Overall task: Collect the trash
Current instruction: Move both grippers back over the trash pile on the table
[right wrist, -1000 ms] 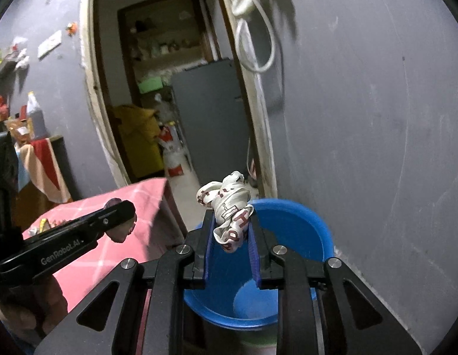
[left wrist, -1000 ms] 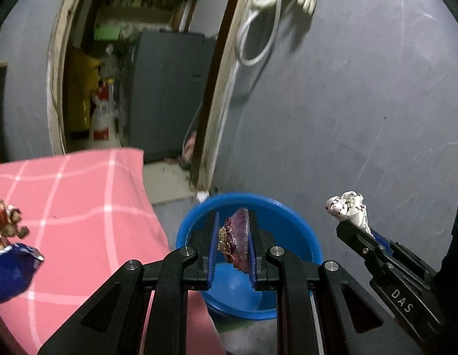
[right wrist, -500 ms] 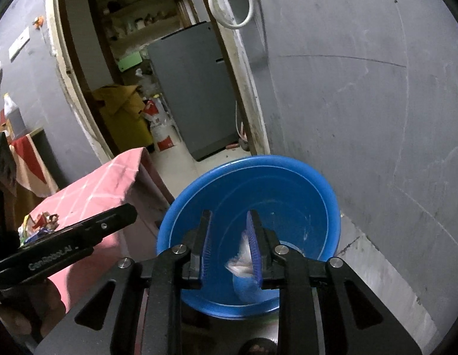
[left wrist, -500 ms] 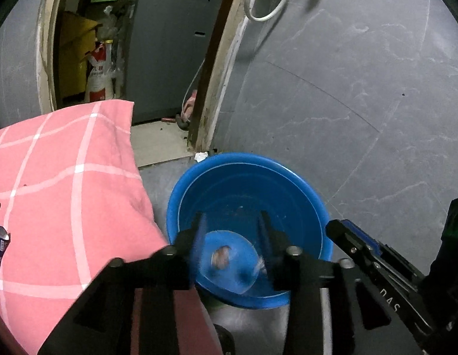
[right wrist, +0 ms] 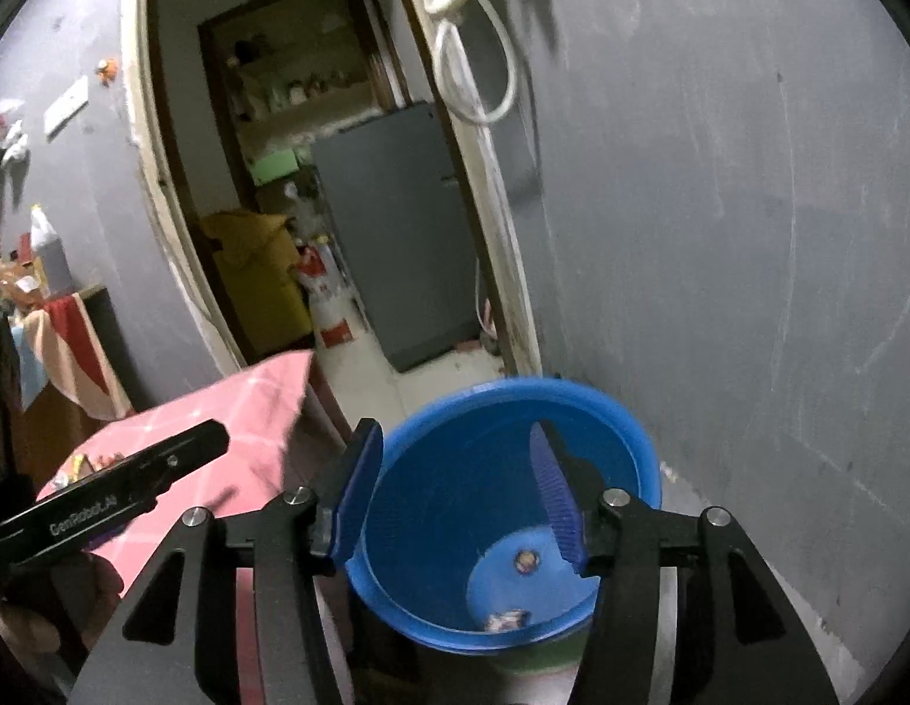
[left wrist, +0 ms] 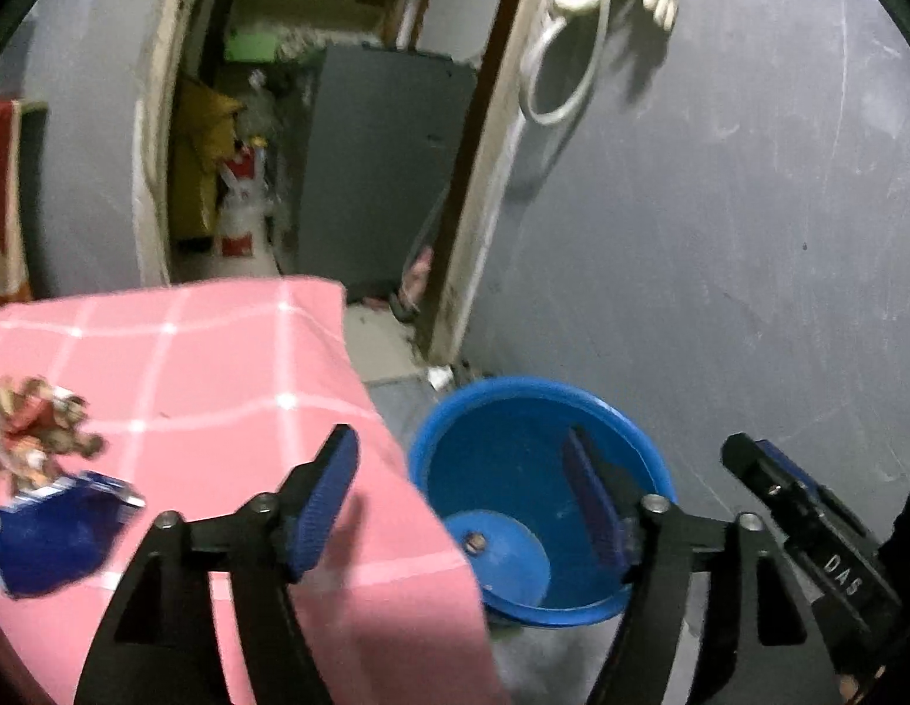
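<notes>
A blue basin stands on the floor by the grey wall, just past the corner of a table under a pink checked cloth. My left gripper hangs over the basin's near left rim, jaws opening, nothing between them. My right gripper is above the basin, jaws also opening and empty; it also shows at the edge of the left view. A small dark scrap and a crumpled white wrapper lie in the bottom. Crumpled wrappers and a blue packet lie on the cloth.
The grey wall runs close along the right of the basin. Behind is a doorway with a grey cabinet, a yellow sack and a red-and-white cylinder. A white cable hangs by the door frame.
Both grippers let go: the purple wrapper left the left jaws and the white crumpled wrapper left the right jaws, both dropping into the basin. Both jaws spread wide.
</notes>
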`<state>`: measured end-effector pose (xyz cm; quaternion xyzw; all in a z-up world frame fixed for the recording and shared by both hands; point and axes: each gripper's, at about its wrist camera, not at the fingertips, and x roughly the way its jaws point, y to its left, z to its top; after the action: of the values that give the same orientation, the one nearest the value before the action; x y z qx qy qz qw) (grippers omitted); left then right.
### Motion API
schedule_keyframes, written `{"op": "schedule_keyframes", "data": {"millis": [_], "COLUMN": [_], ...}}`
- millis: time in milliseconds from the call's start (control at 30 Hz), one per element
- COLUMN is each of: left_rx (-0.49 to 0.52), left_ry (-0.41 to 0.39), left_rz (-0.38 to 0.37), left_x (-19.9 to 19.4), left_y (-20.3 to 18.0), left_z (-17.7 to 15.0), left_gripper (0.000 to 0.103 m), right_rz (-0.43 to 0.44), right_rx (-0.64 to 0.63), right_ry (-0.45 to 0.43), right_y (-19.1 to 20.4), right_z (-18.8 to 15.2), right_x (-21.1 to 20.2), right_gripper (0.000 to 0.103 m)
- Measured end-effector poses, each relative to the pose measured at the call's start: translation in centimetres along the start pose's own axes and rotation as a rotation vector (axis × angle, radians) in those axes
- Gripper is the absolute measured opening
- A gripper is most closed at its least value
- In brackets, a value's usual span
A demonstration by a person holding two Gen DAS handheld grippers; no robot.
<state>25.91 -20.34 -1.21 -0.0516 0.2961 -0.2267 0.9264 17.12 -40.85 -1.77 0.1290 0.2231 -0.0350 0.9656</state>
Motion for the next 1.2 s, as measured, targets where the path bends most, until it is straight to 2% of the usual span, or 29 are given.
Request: {"op": "schedule_keyframes", "data": {"millis": [100, 200, 267, 333, 633, 867, 1067, 1200], "left_rx": [-0.008, -0.015, -0.017, -0.014, -0.009, -0.033, -0.030, -0.033], "left_ry": [-0.093, -0.167, -0.201, -0.226, -0.334, -0.398, -0.427, -0.419], "left_rz": [0.029, 0.052, 0.067, 0.078, 0.187, 0.275, 0.362, 0.421], "left_x": [-3.1, -5.8, -7.4, -8.9, -15.1, -19.3, -22.1, -23.1], "left_y": [1.3, 2.2, 2.9, 3.5, 6.4, 9.5, 11.8, 13.8], "left_z": [0.4, 1.1, 1.2, 1.3, 0.1, -1.1, -2.4, -3.7], "left_gripper": [0.087, 0.096, 0.097, 0.097, 0.098, 0.098, 0.098, 0.098], "right_rz": [0.020, 0.039, 0.055, 0.073, 0.164, 0.222, 0.276, 0.311], "right_rx": [-0.019, -0.042, -0.057, -0.067, -0.150, -0.198, -0.217, -0.233], "right_ry": [-0.049, -0.100, -0.123, -0.149, -0.269, -0.320, -0.310, -0.264], "right_y": [1.4, 3.0, 4.2, 5.2, 10.7, 14.6, 17.9, 19.9], "right_z": [0.9, 1.5, 1.9, 2.2, 2.3, 1.4, 0.5, -0.4], "right_x": [-1.1, -2.2, -2.8, -3.4, -6.3, -7.9, -7.9, -6.9], "right_gripper": [0.077, 0.085, 0.090, 0.103, 0.103, 0.103, 0.103, 0.103]}}
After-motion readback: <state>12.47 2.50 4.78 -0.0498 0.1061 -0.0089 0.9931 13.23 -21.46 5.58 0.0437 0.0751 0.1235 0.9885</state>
